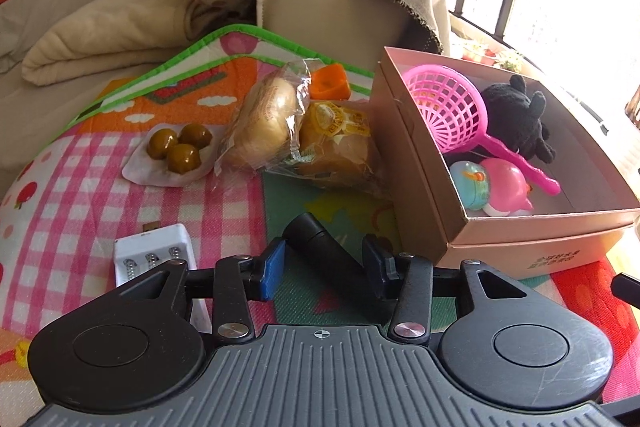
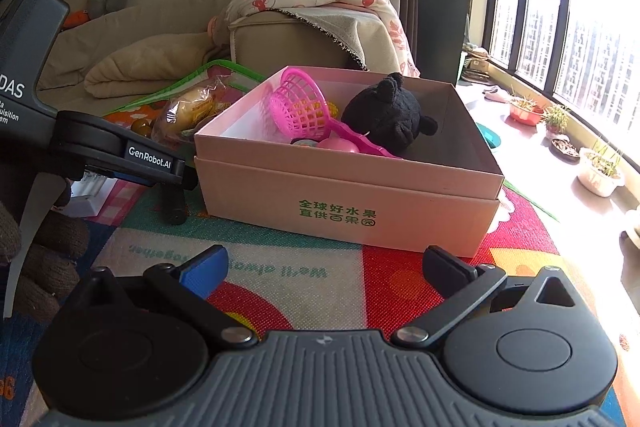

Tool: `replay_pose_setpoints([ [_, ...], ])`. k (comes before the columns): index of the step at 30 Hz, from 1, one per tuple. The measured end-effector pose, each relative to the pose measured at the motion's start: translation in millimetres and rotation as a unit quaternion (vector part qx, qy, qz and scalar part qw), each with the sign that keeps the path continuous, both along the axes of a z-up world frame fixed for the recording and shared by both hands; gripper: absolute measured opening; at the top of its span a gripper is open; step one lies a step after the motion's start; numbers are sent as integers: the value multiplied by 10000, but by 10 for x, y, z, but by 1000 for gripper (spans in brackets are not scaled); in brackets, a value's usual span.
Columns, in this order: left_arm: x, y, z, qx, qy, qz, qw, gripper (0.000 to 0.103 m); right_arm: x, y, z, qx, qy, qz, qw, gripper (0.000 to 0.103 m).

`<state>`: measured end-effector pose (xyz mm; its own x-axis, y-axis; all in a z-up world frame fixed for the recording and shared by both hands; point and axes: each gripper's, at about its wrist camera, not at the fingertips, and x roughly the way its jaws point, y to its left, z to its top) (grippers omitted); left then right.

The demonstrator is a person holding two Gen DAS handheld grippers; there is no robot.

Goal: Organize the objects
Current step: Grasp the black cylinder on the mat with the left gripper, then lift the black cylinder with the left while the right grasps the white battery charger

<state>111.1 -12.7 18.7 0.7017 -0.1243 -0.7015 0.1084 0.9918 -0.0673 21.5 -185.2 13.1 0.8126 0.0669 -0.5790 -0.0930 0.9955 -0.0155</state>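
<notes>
Left tool [image 1: 324, 265] pitched down over the play mat [image 1: 120, 163], jaws part spread around a black cylinder [image 1: 320, 247] that lies between them; pads look clear of it. Right tool [image 2: 324, 267] low over the mat, jaws spread wide, nothing between. Pink box [image 1: 516, 227] at 2 o'clock of the left tool, holding pink scoop [image 1: 448, 107], black plush [image 1: 516, 119], two small toys. Bread bags [image 1: 304, 131] at 12, white charger [image 1: 160, 251] at 9. Sofa behind, window at 3.
</notes>
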Motion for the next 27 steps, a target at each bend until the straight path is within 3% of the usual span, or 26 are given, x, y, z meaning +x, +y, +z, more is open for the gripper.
replay_pose_setpoints([
  [7, 48, -123, -14, 171, 74, 68, 9998, 48, 62, -7, -26, -54, 212, -176, 9996, 103],
  [14, 33, -220, -39, 502, -148, -1, 9986, 44, 129, -57, -65, 23, 465, -386, 9982, 103],
  [16, -13, -185, -25, 424, -159, -123, 9989, 32, 128, -55, -65, 21, 463, -392, 9982, 103],
  [19, -173, -140, -11, 300, -114, -418, 9986, 22, 116, -58, -60, 35, 446, -389, 9982, 103],
  [23, -561, -77, -6, 409, -86, -908, 9950, 22, 112, -62, -58, 55, 440, -393, 9982, 103],
  [27, -908, 111, 7, 352, 55, -1058, 9938, 22, 113, -52, -57, 37, 430, -362, 9984, 103],
])
